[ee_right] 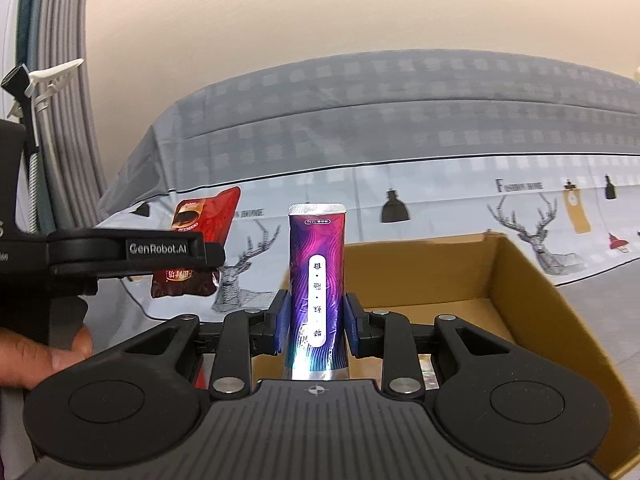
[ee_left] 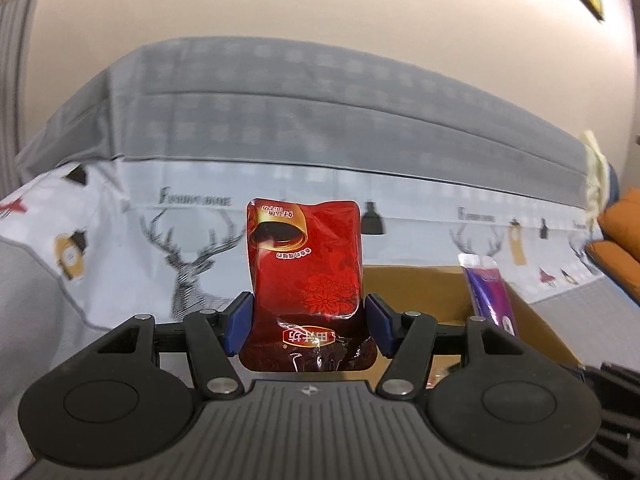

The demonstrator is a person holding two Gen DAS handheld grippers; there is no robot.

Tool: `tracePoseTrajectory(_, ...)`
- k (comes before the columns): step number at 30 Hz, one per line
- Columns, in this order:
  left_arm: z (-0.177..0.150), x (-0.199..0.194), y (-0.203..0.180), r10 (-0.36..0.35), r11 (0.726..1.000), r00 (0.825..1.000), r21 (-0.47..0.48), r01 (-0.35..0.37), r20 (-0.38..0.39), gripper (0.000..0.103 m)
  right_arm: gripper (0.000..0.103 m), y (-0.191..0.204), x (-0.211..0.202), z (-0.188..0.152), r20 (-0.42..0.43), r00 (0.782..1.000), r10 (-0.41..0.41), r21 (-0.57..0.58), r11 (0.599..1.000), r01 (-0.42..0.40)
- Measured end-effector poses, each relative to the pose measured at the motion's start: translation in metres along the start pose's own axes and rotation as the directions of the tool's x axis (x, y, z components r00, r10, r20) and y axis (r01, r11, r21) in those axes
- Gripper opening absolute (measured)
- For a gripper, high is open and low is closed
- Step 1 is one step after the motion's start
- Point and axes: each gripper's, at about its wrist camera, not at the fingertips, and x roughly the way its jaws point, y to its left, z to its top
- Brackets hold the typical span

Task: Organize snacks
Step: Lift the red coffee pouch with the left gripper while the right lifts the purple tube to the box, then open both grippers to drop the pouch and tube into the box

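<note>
1. Closest to us, our left gripper point(ee_left: 307, 322) pinches a red packet point(ee_left: 307, 276) between its blue pads point(ee_left: 239, 326), one pad pressed on each side, the packet standing upright and held clear of the bed.
2. Behind it lies a bedsheet point(ee_left: 160, 248) printed with deer and lamps, and a grey blanket point(ee_left: 304, 120) beyond.
3. Further right, our right gripper point(ee_right: 316, 322) clamps a purple packet point(ee_right: 317, 280), which stands upright between the fingers.
4. That packet hangs at the near left edge of an open cardboard box point(ee_right: 520, 276) resting on the bed.
5. From the right wrist camera, the left gripper point(ee_right: 188, 256) and its red packet point(ee_right: 208, 216) show left of the box, near the purple one.
</note>
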Motion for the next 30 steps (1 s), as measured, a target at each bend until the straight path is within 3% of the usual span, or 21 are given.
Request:
tracePoseTrajectory(7, -0.004, -0.003, -0.031, -0.077, 0.993, 0.995, 0.095, 0.072, 0.059, 0.066, 0.030, -0.031, -0.010, 0.002, 0.028, 0.995, -0.095, 0.040, 0.995, 0.094)
tracePoseTrajectory(14, -0.009, 0.002, -0.050, -0.125, 0.985, 0.991, 0.126, 0.118, 0.054, 0.066, 0.030, -0.055, -0.012, 0.004, 0.037, 0.982, -0.187, 0.090, 0.979, 0.183)
tracePoseTrajectory(30, -0.013, 0.012, -0.068, -0.178, 0.975, 0.983, 0.141, 0.170, 0.049, 0.066, 0.031, -0.070, -0.019, 0.005, 0.036, 0.973, -0.230, 0.094, 0.970, 0.226)
